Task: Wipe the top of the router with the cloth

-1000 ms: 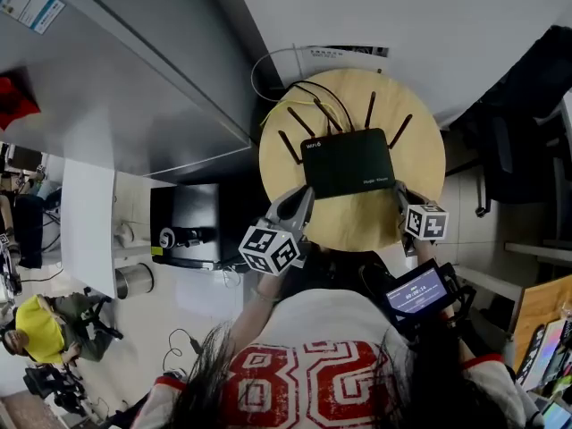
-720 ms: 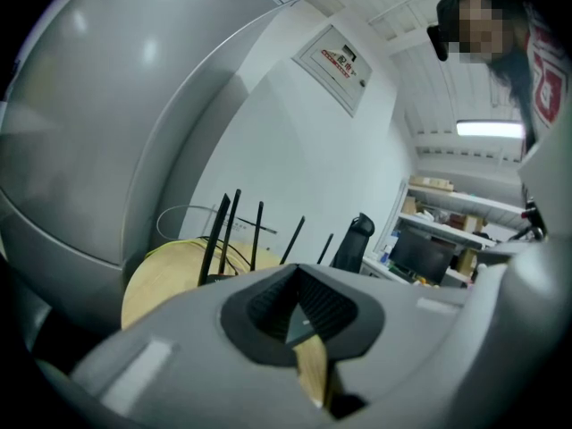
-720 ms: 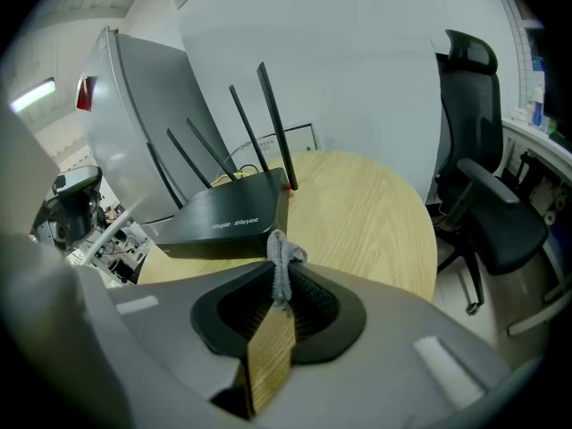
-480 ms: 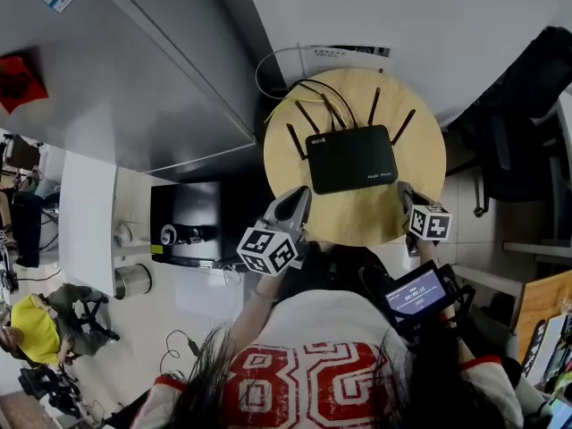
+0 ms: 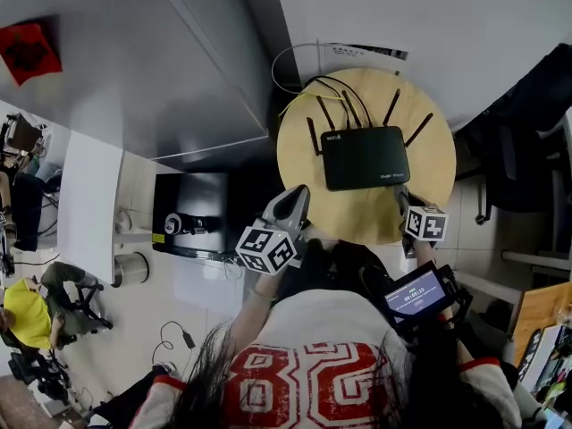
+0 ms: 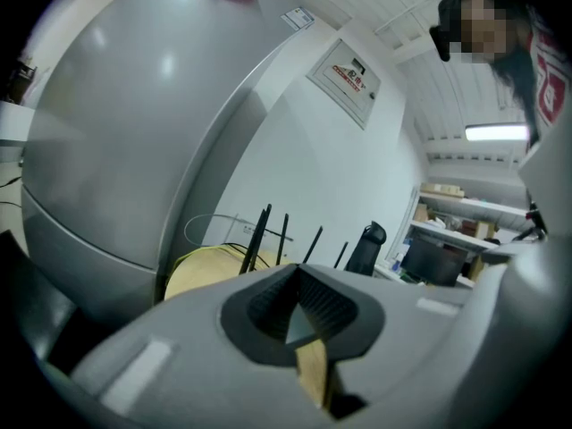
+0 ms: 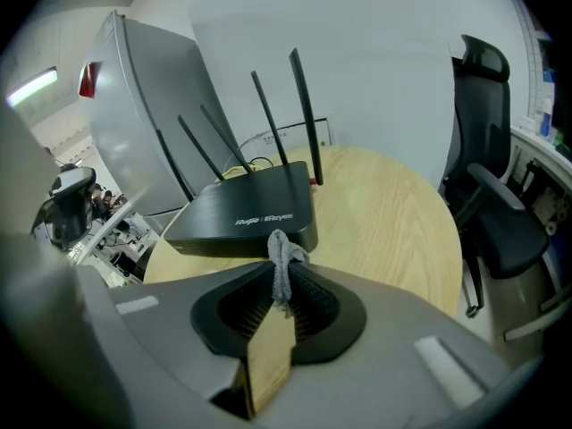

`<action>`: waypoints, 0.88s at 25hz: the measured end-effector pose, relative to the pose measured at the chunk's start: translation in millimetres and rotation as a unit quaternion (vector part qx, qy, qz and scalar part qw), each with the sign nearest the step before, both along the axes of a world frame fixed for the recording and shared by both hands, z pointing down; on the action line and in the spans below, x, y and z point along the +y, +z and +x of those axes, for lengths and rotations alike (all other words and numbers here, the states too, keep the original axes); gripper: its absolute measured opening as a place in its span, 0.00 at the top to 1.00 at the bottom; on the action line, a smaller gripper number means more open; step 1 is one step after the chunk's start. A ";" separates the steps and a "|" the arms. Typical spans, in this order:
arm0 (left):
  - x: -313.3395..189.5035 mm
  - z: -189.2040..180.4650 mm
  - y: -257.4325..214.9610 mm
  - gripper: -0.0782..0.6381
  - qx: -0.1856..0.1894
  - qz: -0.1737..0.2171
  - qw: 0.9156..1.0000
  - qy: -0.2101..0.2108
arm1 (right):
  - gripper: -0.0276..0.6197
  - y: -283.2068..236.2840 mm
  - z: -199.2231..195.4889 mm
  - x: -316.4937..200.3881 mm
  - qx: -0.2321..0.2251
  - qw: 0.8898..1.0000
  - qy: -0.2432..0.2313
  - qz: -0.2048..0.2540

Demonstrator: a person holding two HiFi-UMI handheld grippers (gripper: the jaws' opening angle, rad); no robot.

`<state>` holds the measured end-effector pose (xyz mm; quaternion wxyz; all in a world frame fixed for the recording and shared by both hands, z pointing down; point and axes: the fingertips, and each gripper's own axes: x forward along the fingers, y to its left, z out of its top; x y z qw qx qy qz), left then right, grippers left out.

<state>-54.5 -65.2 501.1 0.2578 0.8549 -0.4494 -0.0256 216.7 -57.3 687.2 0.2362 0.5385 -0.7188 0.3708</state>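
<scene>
Only a thin pinch of grey cloth [image 7: 281, 257] pokes from the right gripper's [image 7: 279, 284] clenched jaws, so it may slip out, or bare jaws may scrape the router [image 7: 246, 206]. That gripper hovers at the router's 5 o'clock over the bench [image 7: 384, 213]. The left gripper [image 5: 294, 198], jaws closed on nothing, hangs at 8 o'clock.

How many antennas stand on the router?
5, along the router's back edge: three antennas fanned at left, two at right. Cables there may hide another.
</scene>
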 end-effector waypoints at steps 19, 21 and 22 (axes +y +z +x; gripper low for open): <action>-2.2 -60.8 5.3 0.89 0.007 -0.003 1.000 -0.006 | 0.89 3.4 -110.8 4.0 -0.003 0.998 -0.065 -0.018; -3.0 -67.9 6.2 0.89 0.006 -0.004 1.000 -0.005 | 0.89 3.7 -121.8 4.9 -0.003 0.998 -0.067 -0.019; -3.6 -71.9 6.6 0.89 0.006 -0.004 1.000 -0.006 | 0.89 3.8 -127.5 5.5 -0.004 0.997 -0.068 -0.020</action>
